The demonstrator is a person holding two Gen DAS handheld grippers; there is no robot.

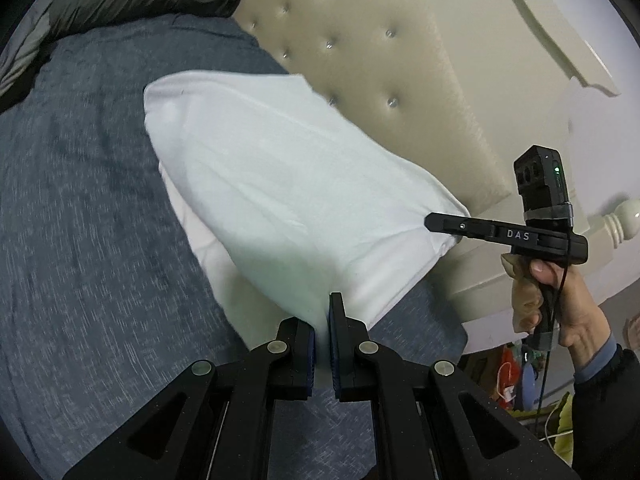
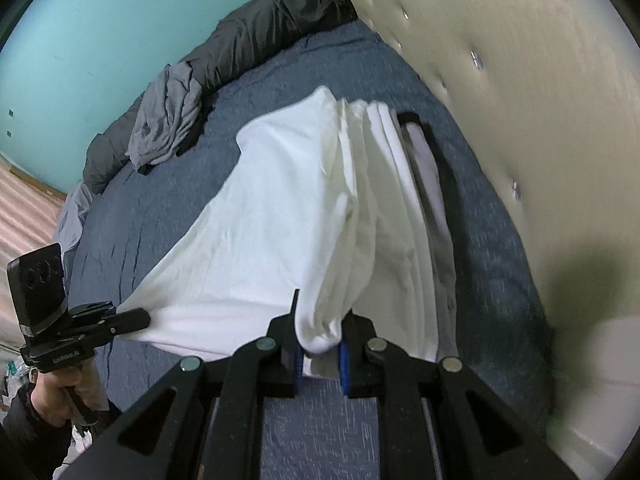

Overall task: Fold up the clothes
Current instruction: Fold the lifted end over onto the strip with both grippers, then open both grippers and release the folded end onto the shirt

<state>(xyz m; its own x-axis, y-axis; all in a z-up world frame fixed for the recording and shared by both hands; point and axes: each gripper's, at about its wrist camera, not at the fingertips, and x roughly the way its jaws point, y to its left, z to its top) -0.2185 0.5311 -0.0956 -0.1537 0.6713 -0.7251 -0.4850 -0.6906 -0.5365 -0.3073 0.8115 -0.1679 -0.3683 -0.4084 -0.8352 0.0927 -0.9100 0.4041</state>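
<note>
A white garment (image 1: 280, 184) lies stretched over the blue bedspread (image 1: 80, 200), with its near edge lifted. In the left wrist view my left gripper (image 1: 322, 332) is shut on that edge, cloth pinched between the blue pads. My right gripper (image 1: 434, 224) clamps the other corner at the right, held by a person's hand (image 1: 560, 300). In the right wrist view my right gripper (image 2: 320, 332) is shut on a bunched fold of the white garment (image 2: 272, 232). My left gripper (image 2: 140, 319) grips the same edge at the far left.
A cream tufted headboard (image 1: 360, 60) runs close along one side of the garment. A dark grey duvet and a grey cloth (image 2: 168, 120) are heaped at the far side of the bed, below a teal wall (image 2: 100, 20). A dark-edged strip (image 2: 424, 152) shows beside the garment's folds.
</note>
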